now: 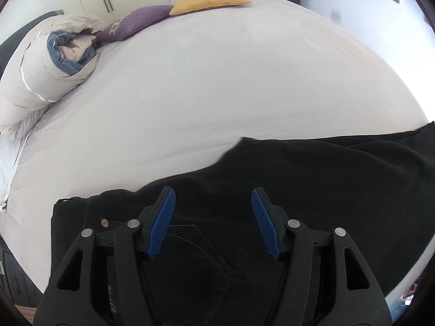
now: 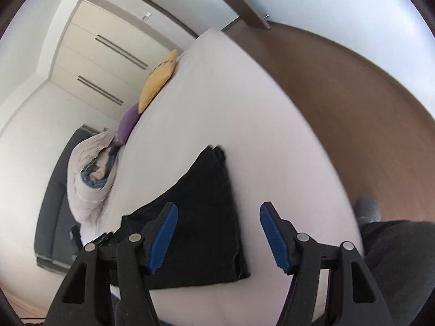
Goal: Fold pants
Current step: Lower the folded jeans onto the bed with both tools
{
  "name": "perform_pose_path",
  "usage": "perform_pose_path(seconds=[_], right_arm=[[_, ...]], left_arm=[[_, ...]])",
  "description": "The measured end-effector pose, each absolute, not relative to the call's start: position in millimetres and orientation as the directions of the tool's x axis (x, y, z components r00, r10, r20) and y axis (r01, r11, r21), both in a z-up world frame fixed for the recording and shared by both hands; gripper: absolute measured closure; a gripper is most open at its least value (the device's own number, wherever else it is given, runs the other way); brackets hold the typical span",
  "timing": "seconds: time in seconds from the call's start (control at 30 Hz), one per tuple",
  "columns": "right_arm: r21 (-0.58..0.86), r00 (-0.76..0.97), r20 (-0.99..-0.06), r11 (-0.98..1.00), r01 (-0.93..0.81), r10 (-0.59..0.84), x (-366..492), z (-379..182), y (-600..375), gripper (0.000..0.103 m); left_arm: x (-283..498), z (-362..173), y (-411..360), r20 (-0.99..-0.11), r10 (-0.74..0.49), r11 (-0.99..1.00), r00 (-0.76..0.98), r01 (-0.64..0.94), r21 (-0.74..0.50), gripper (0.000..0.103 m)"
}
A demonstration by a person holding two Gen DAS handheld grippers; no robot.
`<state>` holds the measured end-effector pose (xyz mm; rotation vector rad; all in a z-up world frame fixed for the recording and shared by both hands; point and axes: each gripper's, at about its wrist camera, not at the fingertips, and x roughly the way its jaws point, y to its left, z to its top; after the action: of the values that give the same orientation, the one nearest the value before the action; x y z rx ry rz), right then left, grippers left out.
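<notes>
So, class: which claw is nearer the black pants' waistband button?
Left. The left claw hovers beside the button on the pants; the right claw is over the leg end.

Bed with pants, cushions

A home bedroom: a sheeted bed, throw pillows, rolled duvet, wardrobe doors.

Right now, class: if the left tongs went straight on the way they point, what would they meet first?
Most likely the black pants: the open left tongs hang over them with nothing between. Depth is unclear; a shallower path could skim past onto the white bed sheet.
</notes>
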<state>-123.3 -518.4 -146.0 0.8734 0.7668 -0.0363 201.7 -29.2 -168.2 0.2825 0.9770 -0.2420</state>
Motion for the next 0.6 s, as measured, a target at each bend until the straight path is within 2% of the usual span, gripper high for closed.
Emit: perform_pose_path(seconds=[0.07, 0.13, 0.27, 0.37, 0.4, 0.47, 0.53, 0.6], right_arm=[[0.723, 0.731, -0.583, 0.638, 0.266, 0.356, -119.9, -154.7, -497.1, 0.036], [0.730, 0.707, -0.571, 0.653, 0.205, 0.417, -101.4, -158.6, -473.6, 0.036], [0.738, 0.632, -0.552, 0.671, 0.068, 0.544, -32.4, -158.3, -430.4, 0.036], [0.776, 0.578, -0.512, 0.631, -0.006, 0.636, 19.1, -169.6, -404.5, 0.033], [0.780, 0.559, -0.529, 0.626, 0.021, 0.639, 34.3, -181.1, -401.9, 0.032], [0.781, 0.526, -0.562, 0.618, 0.086, 0.638, 58.0, -206.5, -400.8, 0.032], [0.760, 0.538, -0.583, 0.642, 0.097, 0.609, 71.9, -214.0, -407.5, 0.058], [0.736, 0.568, -0.607, 0.663, 0.137, 0.556, 77.8, -212.9, -425.4, 0.072]], left_arm=[[183.8, -170.4, -65.3, -0.842, -0.156, 0.923, 0.516, 0.381, 0.063, 0.042], [173.0, -179.4, -97.4, -0.851, -0.180, 0.904, 0.493, 0.424, 0.054, 0.041], [144.0, -199.7, -159.0, -0.863, -0.145, 0.846, 0.485, 0.513, 0.146, 0.041], [148.5, -220.9, -174.0, -0.878, -0.143, 0.856, 0.456, 0.503, 0.121, 0.039], [149.3, -227.2, -178.7, -0.889, -0.131, 0.866, 0.440, 0.488, 0.113, 0.037], [175.8, -235.2, -173.9, -0.890, -0.127, 0.888, 0.438, 0.450, 0.095, 0.022], [181.5, -236.8, -175.9, -0.894, -0.114, 0.902, 0.433, 0.422, 0.090, 0.015], [182.3, -231.8, -177.3, -0.888, -0.113, 0.909, 0.445, 0.408, 0.088, 0.015]])
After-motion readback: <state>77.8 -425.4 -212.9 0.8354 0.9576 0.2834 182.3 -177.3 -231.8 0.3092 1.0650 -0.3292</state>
